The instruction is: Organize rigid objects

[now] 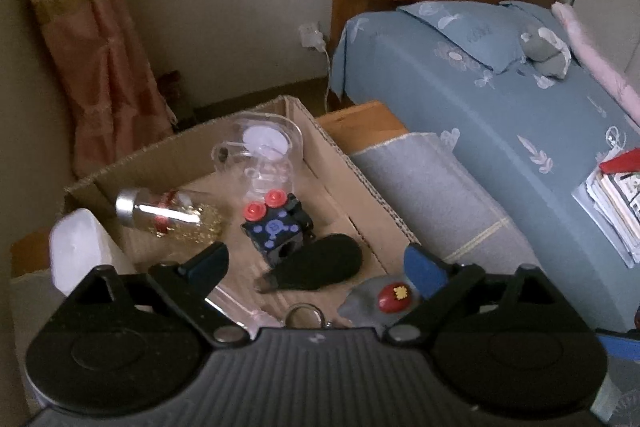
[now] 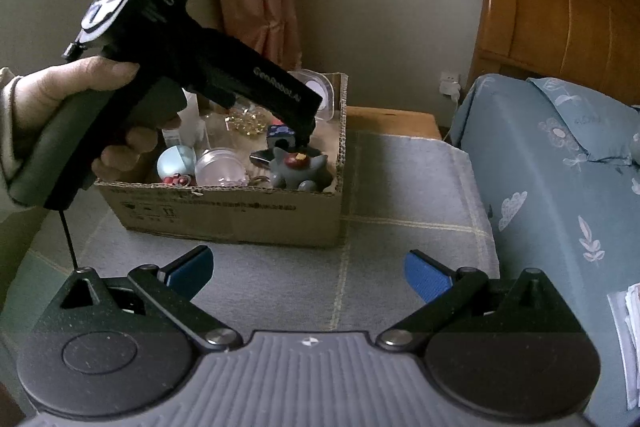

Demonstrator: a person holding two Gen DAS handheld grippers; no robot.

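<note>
A cardboard box (image 2: 224, 211) stands on a grey mat and holds several objects. My left gripper (image 1: 316, 267) is open just above a grey toy figure (image 1: 370, 301) with a red spot, at the box's near right corner; the toy also shows in the right wrist view (image 2: 298, 167). Inside the box lie a dark blue block with red knobs (image 1: 276, 227), a black oval piece (image 1: 320, 263), a silver-capped bottle of gold beads (image 1: 168, 217), a clear glass mug (image 1: 260, 151) and a white bottle (image 1: 76, 247). My right gripper (image 2: 308, 275) is open and empty over the mat, in front of the box.
A grey mat (image 2: 400, 187) covers the low surface. A bed with a blue sheet (image 2: 560, 187) and wooden headboard (image 2: 552, 11) lies to the right, with papers (image 1: 616, 203) on it. A curtain (image 1: 92, 39) hangs behind the box. A metal ring (image 1: 306, 315) lies in the box.
</note>
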